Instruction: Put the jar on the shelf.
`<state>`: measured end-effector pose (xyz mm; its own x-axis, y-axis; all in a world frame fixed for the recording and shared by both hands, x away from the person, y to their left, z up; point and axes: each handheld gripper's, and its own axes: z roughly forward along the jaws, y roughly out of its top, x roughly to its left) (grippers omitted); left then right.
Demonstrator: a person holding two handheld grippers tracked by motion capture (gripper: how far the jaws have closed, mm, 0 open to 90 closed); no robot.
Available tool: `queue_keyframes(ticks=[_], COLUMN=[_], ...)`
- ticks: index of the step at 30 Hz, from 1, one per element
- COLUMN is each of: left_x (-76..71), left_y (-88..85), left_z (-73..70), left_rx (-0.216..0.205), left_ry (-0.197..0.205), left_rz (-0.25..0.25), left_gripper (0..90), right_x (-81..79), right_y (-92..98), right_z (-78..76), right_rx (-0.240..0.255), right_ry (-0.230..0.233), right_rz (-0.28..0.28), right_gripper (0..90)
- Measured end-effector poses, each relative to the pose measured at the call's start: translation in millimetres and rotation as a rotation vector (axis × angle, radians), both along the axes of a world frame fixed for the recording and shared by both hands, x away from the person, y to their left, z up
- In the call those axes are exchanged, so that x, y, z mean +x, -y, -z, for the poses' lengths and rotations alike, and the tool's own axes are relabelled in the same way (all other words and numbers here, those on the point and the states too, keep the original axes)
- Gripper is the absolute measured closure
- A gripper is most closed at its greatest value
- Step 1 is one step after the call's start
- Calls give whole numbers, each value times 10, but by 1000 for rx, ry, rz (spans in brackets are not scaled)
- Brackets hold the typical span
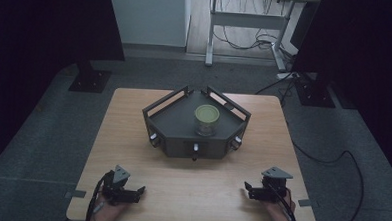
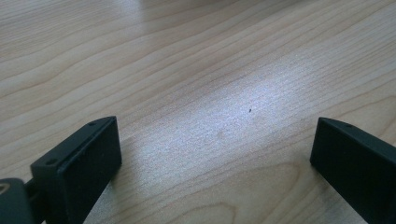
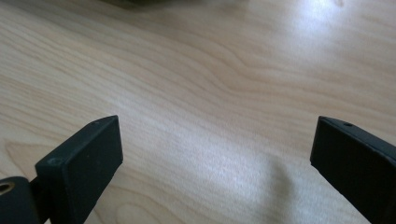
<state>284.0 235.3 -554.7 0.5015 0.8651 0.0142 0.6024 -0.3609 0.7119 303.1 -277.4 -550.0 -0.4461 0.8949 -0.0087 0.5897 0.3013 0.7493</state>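
A clear jar with a green lid (image 1: 206,119) stands upright in a dark grey angular tray (image 1: 173,119) at the middle of the wooden table (image 1: 132,153). My left gripper (image 1: 139,192) rests low on the table near the front left edge, open, with bare wood between its jaws (image 2: 215,140). At the front right my right gripper (image 1: 247,188) also lies on the table, open, and nothing sits between its jaws (image 3: 215,140). Both are well short of the tray.
The tray has raised rails at the back and several knobs (image 1: 195,151) along its front wall. Beyond the table stand two dark stand bases (image 1: 88,80) on grey floor, a white desk frame (image 1: 248,22) and loose cables (image 1: 327,156).
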Motion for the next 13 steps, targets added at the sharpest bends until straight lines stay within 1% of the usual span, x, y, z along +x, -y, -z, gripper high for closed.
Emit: queue_keyframes(ticks=[10, 11, 12, 13], left_x=[0, 0, 0, 0], left_y=[0, 0, 0, 0], left_z=[0, 0, 0, 0], left_rx=[0, 0, 0, 0], left_ry=[0, 0, 0, 0], left_rz=[0, 0, 0, 0], left_gripper=[16, 16, 16, 16], right_x=[-25, -27, -27, -31], right_y=[28, 31, 31, 41], right_z=[55, 68, 68, 81], right_rx=[-12, -13, -13, -6], right_ry=[-29, -39, -39, -50], right_rz=[14, 15, 15, 7], right_gripper=[20, 20, 20, 20])
